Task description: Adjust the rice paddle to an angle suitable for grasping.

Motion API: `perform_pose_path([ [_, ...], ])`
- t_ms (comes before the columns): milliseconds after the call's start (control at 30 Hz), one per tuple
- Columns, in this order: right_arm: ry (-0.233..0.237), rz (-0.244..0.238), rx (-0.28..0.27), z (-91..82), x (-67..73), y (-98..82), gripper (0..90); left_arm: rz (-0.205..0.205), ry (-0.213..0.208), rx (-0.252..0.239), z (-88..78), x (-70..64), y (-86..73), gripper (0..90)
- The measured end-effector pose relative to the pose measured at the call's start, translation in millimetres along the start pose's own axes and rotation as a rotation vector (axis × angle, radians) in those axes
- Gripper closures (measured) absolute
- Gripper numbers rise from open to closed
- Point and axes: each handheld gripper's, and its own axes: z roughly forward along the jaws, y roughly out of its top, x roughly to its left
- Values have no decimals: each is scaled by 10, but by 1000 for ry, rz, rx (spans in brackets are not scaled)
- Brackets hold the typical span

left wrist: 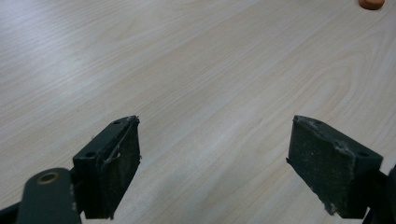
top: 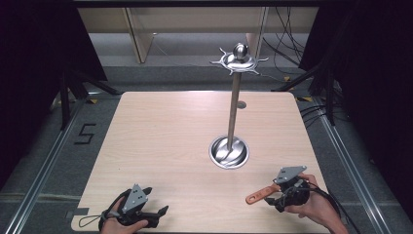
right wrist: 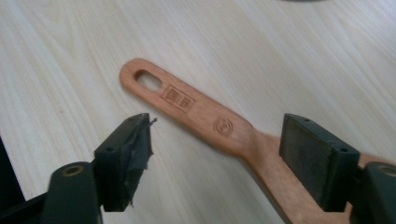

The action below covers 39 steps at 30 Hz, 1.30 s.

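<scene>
Here, pale wood table (top: 160,146) (steel stand (top: 233,112) upright), dark curtains (top: 29,58), grey floor (top: 44,141).

My left hand (top: 113,223) sits at the bottom left of the high view, wrapped around the left gripper (top: 155,213), whose jaws point toward the right of the frame and stand wide apart — in the left gripper view (left wrist: 212,158) they rise from the two lower corners with a broad gap between them. My right hand (top: 311,207) is at the lower right, gripping the right gripper (top: 272,195), which aims left; its jaws are spread too (right wrist: 217,154), and its grey plate faces up.
</scene>
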Motion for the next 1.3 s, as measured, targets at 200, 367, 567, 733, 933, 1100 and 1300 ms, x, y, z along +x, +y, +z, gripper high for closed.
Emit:
perform_pose_path([
  [200,85,-63,32,129,10,139,317,-6,1,-18,13,-3,4,161],
  [367,111,-72,105,197,41,218,331,-35,-6,-37,20,-25,-1,162],
  [567,112,-102,123,265,30,252,316,-27,-2,-30,14,-26,1,161],
  [733,115,-89,162,301,43,245,340,-54,-3,-21,13,-41,-5,161],
  [933,76,-87,200,321,24,295,395,8,-4,-10,8,-7,4,162],
  [1100,66,-70,221,320,-20,343,503,-62,-11,-29,23,-48,-7,161],
  [1300,90,-126,249,347,-48,406,530,-39,-12,-30,19,-40,-3,161],
])
